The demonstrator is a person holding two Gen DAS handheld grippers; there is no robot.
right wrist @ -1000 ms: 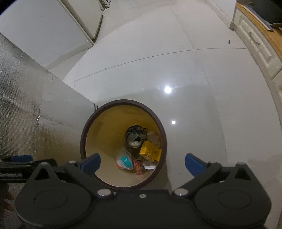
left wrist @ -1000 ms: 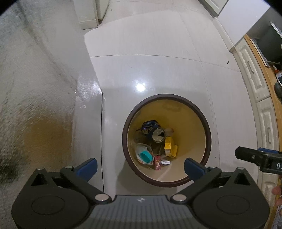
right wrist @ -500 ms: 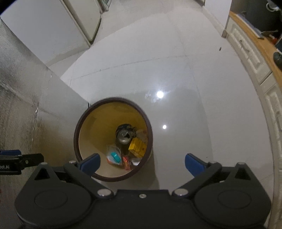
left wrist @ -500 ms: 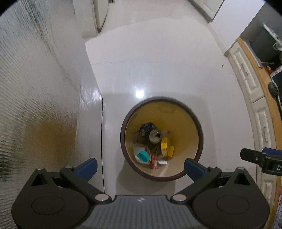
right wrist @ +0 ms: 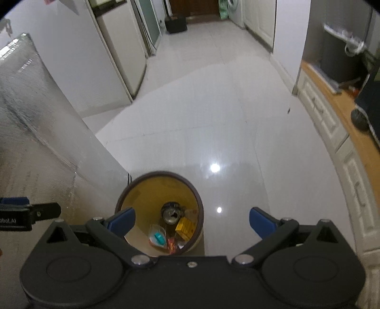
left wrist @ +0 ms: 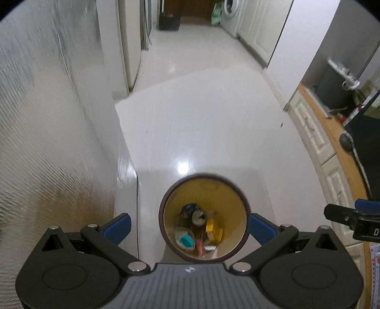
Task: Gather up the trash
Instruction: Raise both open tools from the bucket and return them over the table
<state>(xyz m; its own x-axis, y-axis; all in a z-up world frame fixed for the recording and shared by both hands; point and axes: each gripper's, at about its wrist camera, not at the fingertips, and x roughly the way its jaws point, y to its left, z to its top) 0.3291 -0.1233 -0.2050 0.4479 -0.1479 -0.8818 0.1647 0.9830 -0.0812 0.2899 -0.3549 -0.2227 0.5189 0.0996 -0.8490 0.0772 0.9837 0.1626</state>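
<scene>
A round bin (left wrist: 234,190) with a brown rim and yellow inside stands on the white tiled floor. It also shows in the right wrist view (right wrist: 142,190). Inside lie a drink can (left wrist: 199,216), a yellow box (left wrist: 210,225), a teal-lidded cup (left wrist: 185,240) and small wrappers. My left gripper (left wrist: 188,227) is open and empty, high above the bin. My right gripper (right wrist: 192,219) is open and empty, above the bin and a little to its right. Each gripper's fingertip shows at the edge of the other's view.
A silver textured surface (left wrist: 47,142) stands close on the left. White cabinets with a wooden countertop (left wrist: 332,133) run along the right. A corridor with a washing machine (left wrist: 231,10) and a dark crate (left wrist: 169,21) lies ahead.
Both grippers have risen and tilted up; the bin looks smaller and lower in both views, and the corridor has come into sight. Both stay open.
</scene>
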